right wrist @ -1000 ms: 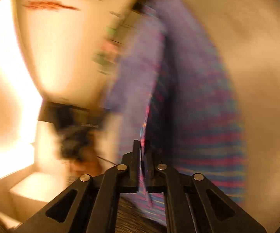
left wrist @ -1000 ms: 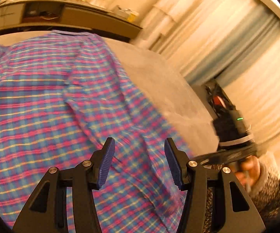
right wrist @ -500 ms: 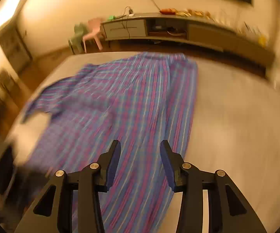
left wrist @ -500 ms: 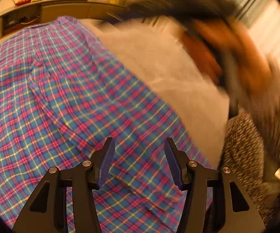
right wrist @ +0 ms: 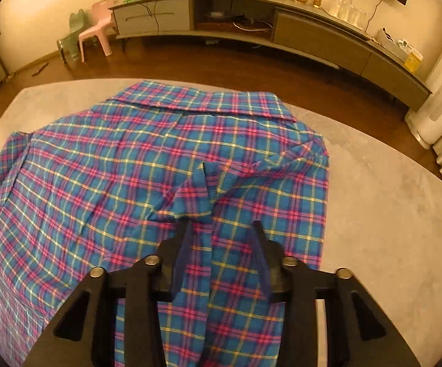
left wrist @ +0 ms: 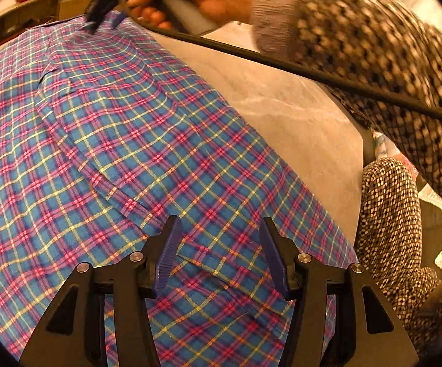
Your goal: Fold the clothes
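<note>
Right tool (right wrist: 219, 229), jaws parted and empty after releasing, swings to the plaid shirt's (right wrist: 123, 165) 12 o'clock end; left tool (left wrist: 218, 244) hovers wide and empty.

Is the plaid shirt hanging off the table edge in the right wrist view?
No. The plaid shirt lies flat on the grey table, with bare tabletop showing past its far and right edges.

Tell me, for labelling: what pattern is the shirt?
Blue plaid with pink and yellow lines; the shirt shows best in the right wrist view.
</note>
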Demonstrator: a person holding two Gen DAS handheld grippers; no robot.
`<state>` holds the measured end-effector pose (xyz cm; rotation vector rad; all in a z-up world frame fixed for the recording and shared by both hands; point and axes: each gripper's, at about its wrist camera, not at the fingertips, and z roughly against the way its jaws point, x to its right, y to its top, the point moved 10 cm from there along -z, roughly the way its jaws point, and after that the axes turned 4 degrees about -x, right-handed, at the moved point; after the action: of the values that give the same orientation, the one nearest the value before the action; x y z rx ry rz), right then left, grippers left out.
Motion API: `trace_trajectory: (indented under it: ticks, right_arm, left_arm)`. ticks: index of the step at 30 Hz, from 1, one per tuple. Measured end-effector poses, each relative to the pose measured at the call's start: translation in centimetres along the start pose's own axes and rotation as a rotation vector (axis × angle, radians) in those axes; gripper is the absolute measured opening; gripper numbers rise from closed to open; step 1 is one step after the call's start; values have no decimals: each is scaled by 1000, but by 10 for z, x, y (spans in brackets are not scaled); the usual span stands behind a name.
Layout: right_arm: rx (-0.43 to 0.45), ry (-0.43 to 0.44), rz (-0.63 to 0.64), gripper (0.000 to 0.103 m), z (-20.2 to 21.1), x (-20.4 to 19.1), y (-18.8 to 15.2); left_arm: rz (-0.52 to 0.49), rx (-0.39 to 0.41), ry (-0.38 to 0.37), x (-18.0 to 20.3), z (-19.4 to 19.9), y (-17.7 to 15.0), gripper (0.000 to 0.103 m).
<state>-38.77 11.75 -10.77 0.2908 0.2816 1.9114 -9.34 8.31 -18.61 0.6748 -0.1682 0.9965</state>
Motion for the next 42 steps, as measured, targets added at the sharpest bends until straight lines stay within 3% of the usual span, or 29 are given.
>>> trace_trajectory:
  ticks: [2, 5, 8, 10, 13, 15, 17, 18, 19, 20, 21, 22, 25, 26, 30, 32, 35, 39, 41, 42]
  right_arm:
    - [50, -5, -47, 42, 34, -1, -13]
    - [146, 140, -47, 42, 96, -37, -61]
    - [71, 227, 27, 42, 114, -76, -139]
    - [-66, 188, 93, 43, 92, -89, -183]
    - [-56, 49, 180, 46, 104, -97, -186]
    - [-42, 9, 179, 47, 128, -112, -169]
    - [25, 117, 196, 52, 165, -162, -144]
    - [60, 178, 206, 61, 185, -187, -132]
    - [76, 270, 214, 71, 200, -222, -126]
    - [89, 369, 221, 73, 215, -257, -121]
    - [79, 481, 228, 74, 224, -300, -114]
    - [56, 530, 238, 74, 222, -333, -112]
    - [-18, 643, 269, 74, 210, -426, -106]
    - [-39, 642, 283, 74, 201, -447, -108]
    - [-88, 545, 327, 74, 145, -531, -104]
    - [-21, 454, 413, 75, 130, -563, -97]
    - [71, 384, 625, 79, 121, -614, -107]
    - [50, 310, 732, 79, 92, -640, -121]
    - [41, 298, 703, 75, 77, -638, -115]
    - [47, 307, 683, 61, 74, -636, -111]
  left_arm:
    - [14, 29, 8, -3, 17, 0, 56]
    - [73, 126, 25, -22, 65, 8, 56]
    - [205, 234, 74, -60, 121, 12, 56]
    - [329, 336, 108, -96, 166, 8, 56]
    - [490, 495, 186, -145, 234, -7, 56]
    - [605, 649, 314, -181, 294, -29, 56]
    - [800, 859, 552, -217, 365, -81, 56]
    - [911, 951, 672, -230, 395, -113, 62]
    - [1028, 1045, 761, -241, 421, -148, 65]
    - [1129, 1125, 790, -249, 438, -178, 67]
    - [1200, 1169, 769, -257, 446, -200, 67]
    - [1258, 1195, 731, -265, 450, -219, 67]
    - [1361, 1209, 682, -281, 451, -256, 67]
    - [1385, 1212, 680, -284, 450, -266, 67]
    - [1470, 1249, 663, -296, 455, -301, 67]
    - [1518, 1293, 643, -299, 455, -317, 67]
    - [1542, 1324, 627, -304, 454, -330, 67]
    - [1531, 1292, 610, -314, 447, -326, 67]
    - [1526, 1277, 599, -316, 444, -324, 67]
    - [1522, 1273, 597, -316, 444, -322, 67]
